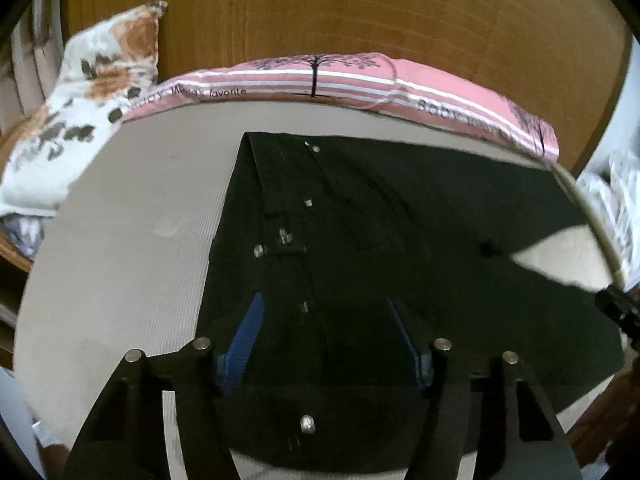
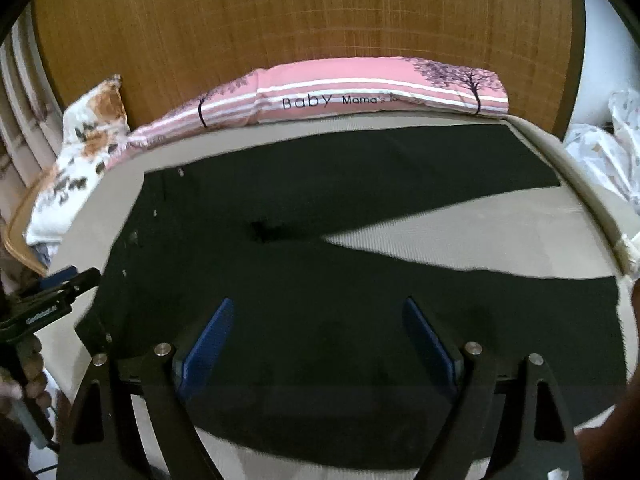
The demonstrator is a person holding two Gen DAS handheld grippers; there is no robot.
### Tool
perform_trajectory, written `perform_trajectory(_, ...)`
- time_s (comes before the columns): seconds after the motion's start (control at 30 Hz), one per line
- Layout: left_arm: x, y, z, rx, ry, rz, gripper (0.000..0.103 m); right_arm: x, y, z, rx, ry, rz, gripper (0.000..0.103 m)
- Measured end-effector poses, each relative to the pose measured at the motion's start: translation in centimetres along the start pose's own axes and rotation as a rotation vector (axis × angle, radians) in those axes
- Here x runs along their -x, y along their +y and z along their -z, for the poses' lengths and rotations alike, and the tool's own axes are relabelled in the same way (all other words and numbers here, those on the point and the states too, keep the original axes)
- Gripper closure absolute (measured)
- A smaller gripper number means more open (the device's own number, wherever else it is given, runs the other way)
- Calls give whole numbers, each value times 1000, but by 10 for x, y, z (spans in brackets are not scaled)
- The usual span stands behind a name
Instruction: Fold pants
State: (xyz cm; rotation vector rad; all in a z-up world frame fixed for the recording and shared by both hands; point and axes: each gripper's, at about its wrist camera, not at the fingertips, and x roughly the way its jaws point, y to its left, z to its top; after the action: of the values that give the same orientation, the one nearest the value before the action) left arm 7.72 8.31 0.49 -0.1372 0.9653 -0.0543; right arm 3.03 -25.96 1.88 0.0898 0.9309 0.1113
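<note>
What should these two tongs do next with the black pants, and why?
Probably lower both and pinch the near edge. The pants lie flat and unfolded on the beige surface, legs spread apart, and the left tongs and right tongs hover open above the fabric, gripping nothing.

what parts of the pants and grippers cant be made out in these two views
- Black pants: near hem, left wrist view, behind the left gripper.
- Leg ends, right wrist view: past the beige mattress edge.
- Right gripper: whether the pads touch cloth, dark on dark.
- Pink pillow lettering: partly blurred.

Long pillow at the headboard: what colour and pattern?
Pink pillow with white stripes, dark tree prints and lettering; clearest in the right wrist view.
</note>
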Motion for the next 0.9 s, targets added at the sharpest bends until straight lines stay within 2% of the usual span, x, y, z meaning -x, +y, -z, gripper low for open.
perform_trajectory(0.1,-15,20,-30,54,7,72,44,-12,-5,-20,-20,-3,-16,19)
perform_trajectory(0.17,-30,37,-53,110,23,150,44,-21,-6,-33,-29,0,-46,19)
perform_trajectory(0.3,-60,67,-86,206,38,242,52,-42,-6,-57,-59,-6,-139,19)
perform_trajectory(0.53,-125,118,-118,356,106,341,67,-84,5,-90,-54,-21,-185,20)
perform_trajectory(0.8,-170,137,-131,427,150,418,69,-134,19,-114,-47,37,-260,20)
perform_trajectory(0.9,-180,140,-135,424,157,409,69,-149,25,-119,-38,57,-288,21)
